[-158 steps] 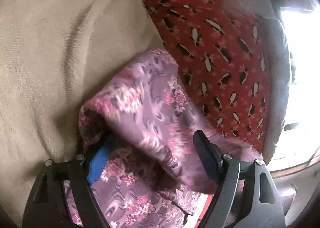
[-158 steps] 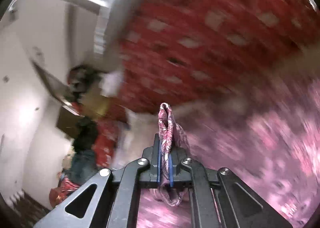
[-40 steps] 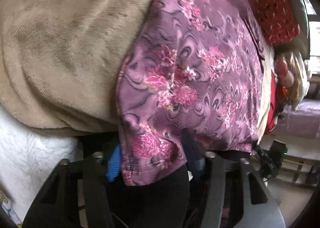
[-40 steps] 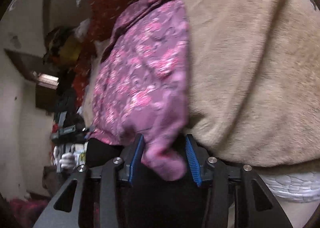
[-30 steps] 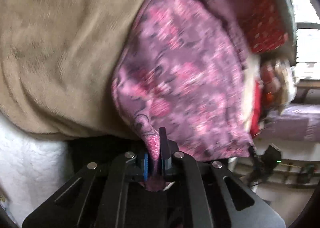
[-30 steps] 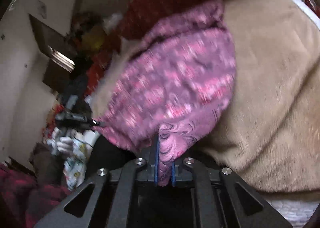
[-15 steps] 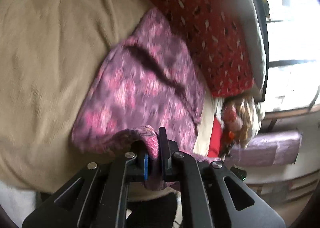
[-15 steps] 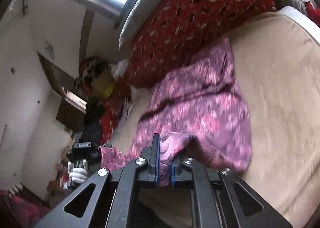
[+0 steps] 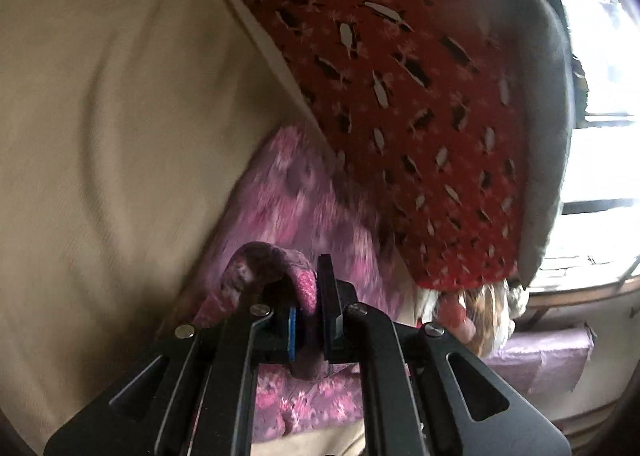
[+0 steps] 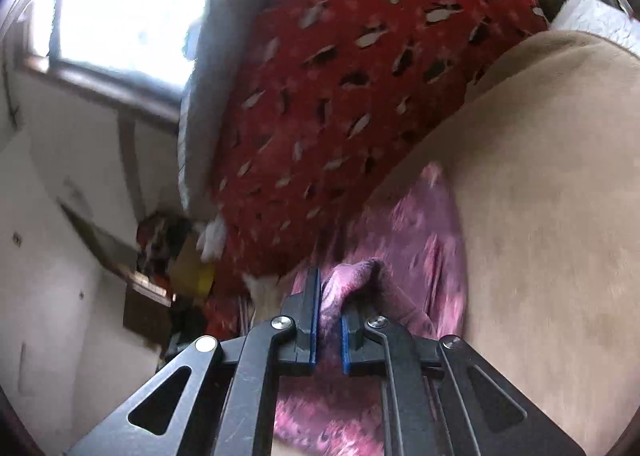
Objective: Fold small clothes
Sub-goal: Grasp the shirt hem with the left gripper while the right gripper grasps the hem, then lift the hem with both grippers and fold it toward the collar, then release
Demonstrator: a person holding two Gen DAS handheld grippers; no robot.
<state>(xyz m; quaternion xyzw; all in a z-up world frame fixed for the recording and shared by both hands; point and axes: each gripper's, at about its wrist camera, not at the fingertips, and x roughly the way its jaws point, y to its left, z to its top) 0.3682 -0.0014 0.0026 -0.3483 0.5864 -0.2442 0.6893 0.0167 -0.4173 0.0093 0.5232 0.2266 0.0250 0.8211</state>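
Gripping the purple garment, both your left gripper and right gripper pinch only thin edge folds; the red pillow at one o'clock could snag it, pulling cloth free.

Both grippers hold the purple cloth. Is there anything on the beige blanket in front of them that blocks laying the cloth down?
Nothing visible blocks it. The left gripper and right gripper are each shut on an edge of the purple cloth. The beige blanket beside it looks bare. Only the red pillow borders the cloth's far edge.
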